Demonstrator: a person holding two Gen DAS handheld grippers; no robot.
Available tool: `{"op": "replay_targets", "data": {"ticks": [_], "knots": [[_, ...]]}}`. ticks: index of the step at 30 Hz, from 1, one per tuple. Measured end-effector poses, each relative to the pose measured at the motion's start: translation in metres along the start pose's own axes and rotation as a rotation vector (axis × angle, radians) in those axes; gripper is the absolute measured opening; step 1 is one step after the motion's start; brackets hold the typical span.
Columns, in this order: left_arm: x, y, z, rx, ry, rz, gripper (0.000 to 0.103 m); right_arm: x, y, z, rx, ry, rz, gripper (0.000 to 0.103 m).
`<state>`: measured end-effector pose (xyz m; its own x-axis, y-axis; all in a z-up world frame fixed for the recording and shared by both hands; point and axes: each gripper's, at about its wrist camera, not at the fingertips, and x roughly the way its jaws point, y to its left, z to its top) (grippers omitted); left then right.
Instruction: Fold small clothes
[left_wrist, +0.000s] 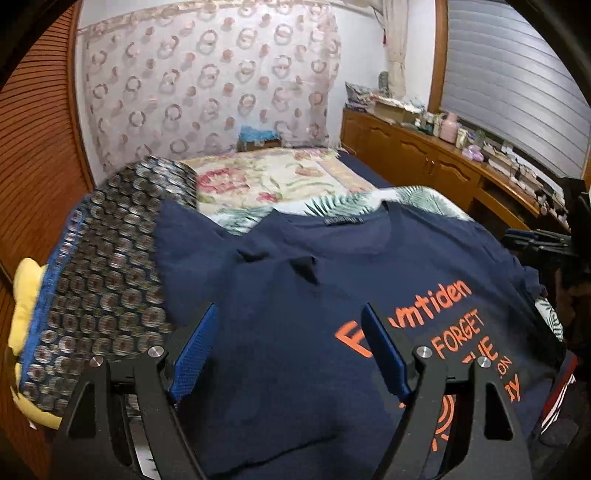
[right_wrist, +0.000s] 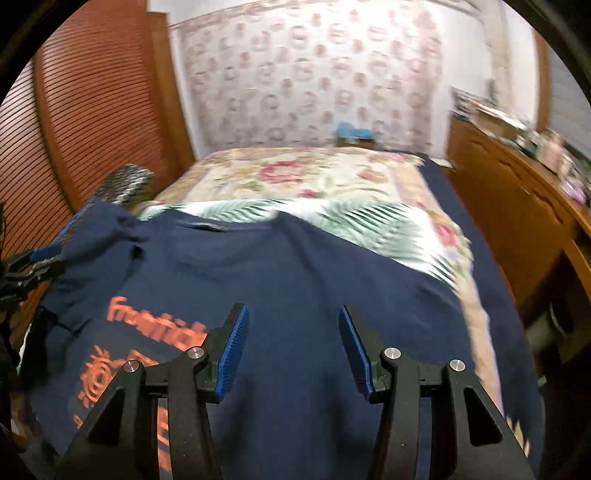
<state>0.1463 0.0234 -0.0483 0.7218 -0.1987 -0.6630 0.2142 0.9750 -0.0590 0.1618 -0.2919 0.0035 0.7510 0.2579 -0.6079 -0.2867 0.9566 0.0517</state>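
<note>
Left wrist view: left gripper (left_wrist: 286, 325) jaws wide apart, blue pads (left_wrist: 194, 349) clear of cloth, nothing between them, hovering over the navy t-shirt (left_wrist: 295, 295). Shirt lies front up on the bed (left_wrist: 266, 181), collar (left_wrist: 354, 221) at the far end, orange print (left_wrist: 443, 332) reading "FORGET" and more under the right-hand finger. One sleeve (left_wrist: 184, 236) spread to the left over a dark patterned cloth (left_wrist: 110, 277); some creases near that shoulder. Yellow fabric (left_wrist: 22, 314) at the far left edge under the patterned cloth. Leaf-print cloth (left_wrist: 332, 201) peeks out past the collar, floral bedspread behind it. Wooden cabinet (left_wrist: 424, 158) along the right with clutter on top; curtain with ring pattern (left_wrist: 207, 81) on the back wall. The other tool shows dark at the right edge, details not clear. Right wrist view (motion blur): right gripper (right_wrist: 291, 347) jaws parted, narrower gap than the left one, pads (right_wrist: 232, 354) not touching fabric, nothing held, above the plain navy part of the shirt (right_wrist: 295, 277). Orange print (right_wrist: 147, 332) sits to the left of the fingers. Leaf-print cloth (right_wrist: 369, 225) and floral bedspread (right_wrist: 295, 173) beyond the shirt's far edge; slatted wooden panel (right_wrist: 92, 110) on the left, cabinet (right_wrist: 509, 206) on the right.
</note>
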Motion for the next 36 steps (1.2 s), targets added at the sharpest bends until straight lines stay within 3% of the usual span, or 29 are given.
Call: {"op": "replay_targets", "data": {"ticks": [13,27,33,36], "knots": [[0.05,-0.039,-0.006,0.06,0.145,-0.036,0.08,-0.016,-0.055,-0.037,0.149,0.072,-0.153,0.052],[0.067,-0.047,-0.013,0.094,0.189,0.007,0.08,-0.022,-0.068,-0.038,0.172,0.124,-0.177,0.052],[0.072,-0.047,-0.012,0.096,0.192,-0.006,0.09,-0.024,-0.072,-0.044,0.183,0.129,-0.179,0.052],[0.074,-0.048,-0.01,0.097,0.192,-0.006,0.091,-0.023,-0.072,-0.045,0.192,0.131,-0.181,0.052]]}}
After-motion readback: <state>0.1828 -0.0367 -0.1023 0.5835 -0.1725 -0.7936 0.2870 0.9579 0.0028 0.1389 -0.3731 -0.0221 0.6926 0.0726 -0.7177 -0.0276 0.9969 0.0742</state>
